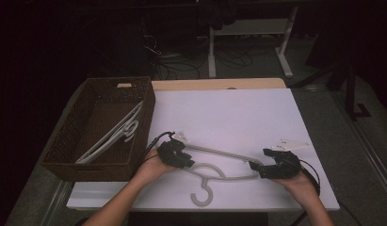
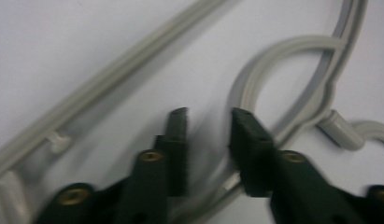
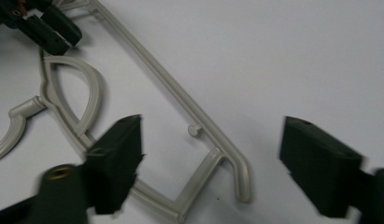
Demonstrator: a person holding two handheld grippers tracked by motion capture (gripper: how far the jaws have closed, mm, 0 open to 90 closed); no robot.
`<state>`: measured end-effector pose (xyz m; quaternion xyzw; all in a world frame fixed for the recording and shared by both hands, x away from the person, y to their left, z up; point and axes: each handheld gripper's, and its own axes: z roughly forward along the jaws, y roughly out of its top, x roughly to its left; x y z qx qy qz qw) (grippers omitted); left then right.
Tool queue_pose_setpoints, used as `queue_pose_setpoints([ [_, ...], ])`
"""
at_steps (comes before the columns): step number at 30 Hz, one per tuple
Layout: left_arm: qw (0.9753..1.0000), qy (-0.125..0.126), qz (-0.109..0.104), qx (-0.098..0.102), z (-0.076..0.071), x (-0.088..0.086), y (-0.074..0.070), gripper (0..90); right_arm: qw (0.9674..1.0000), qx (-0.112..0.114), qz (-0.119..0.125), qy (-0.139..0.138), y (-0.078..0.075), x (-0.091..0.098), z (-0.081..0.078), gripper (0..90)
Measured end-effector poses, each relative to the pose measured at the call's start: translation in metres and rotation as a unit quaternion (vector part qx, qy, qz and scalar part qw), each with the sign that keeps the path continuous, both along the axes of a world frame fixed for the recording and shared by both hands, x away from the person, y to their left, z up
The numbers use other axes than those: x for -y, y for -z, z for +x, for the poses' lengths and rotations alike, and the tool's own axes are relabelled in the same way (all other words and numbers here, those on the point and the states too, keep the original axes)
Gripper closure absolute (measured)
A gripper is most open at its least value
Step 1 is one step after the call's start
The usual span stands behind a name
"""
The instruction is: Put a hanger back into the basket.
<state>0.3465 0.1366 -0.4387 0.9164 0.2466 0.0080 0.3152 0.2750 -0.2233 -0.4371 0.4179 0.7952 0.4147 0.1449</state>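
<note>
The grey hanger [image 1: 214,167] lies flat on the white table [image 1: 238,117], near the front edge, hook [image 1: 203,194] pointing toward the person, one gripper at each end. It rests free; nothing pinches it.

At its left shoulder the left gripper [image 1: 178,155] has its fingers [image 2: 178,135] parted a little, and in the left gripper view the curved rib of the hanger [image 2: 292,74] runs just ahead of and under them, touching neither pad as far as the blur lets me judge. At the other end, the right gripper [image 1: 259,168] has its fingers [image 3: 117,158] spread wide, straddling the bent corner of the hanger [image 3: 217,172] without contact.

Here's the danger. The plastic is thin and smooth, so a close that lands on the round rib off-centre could squirt it sideways. If only one side bites, the hanger will pivot and drag across the table, maybe off the front edge. If both lift unevenly, it twists and slips out.

Further left, the brown wicker basket [image 1: 78,155] already holds white hangers [image 1: 116,134]; the hook could snag on its woven rim or tangle with those inside on the way in.
</note>
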Motion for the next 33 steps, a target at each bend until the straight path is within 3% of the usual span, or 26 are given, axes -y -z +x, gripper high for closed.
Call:
queue_pose_setpoints([
  [7,0.9975,-0.017,-0.068,0.006,0.005,-0.012,-0.009,41.6,0.9993,-0.034,-0.013,-0.009,0.002,-0.013,0.009,71.4],
  [12,0.9943,-0.013,-0.106,0.004,0.005,-0.015,-0.012,30.1,0.9970,-0.064,-0.044,-0.010,0.007,-0.026,0.017,88.3],
  [19,0.9936,-0.010,-0.113,0.007,0.004,-0.014,-0.012,17.2,0.9914,-0.075,-0.107,-0.008,0.016,-0.041,0.021,88.9],
  [24,0.9938,-0.005,-0.111,0.006,0.004,-0.013,-0.011,16.3,0.9907,-0.070,-0.117,0.004,0.016,-0.042,0.025,89.0],
  [33,0.9941,0.000,-0.109,0.005,0.004,-0.013,-0.011,16.3,0.9874,-0.061,-0.145,0.020,0.015,-0.047,0.048,89.0],
])
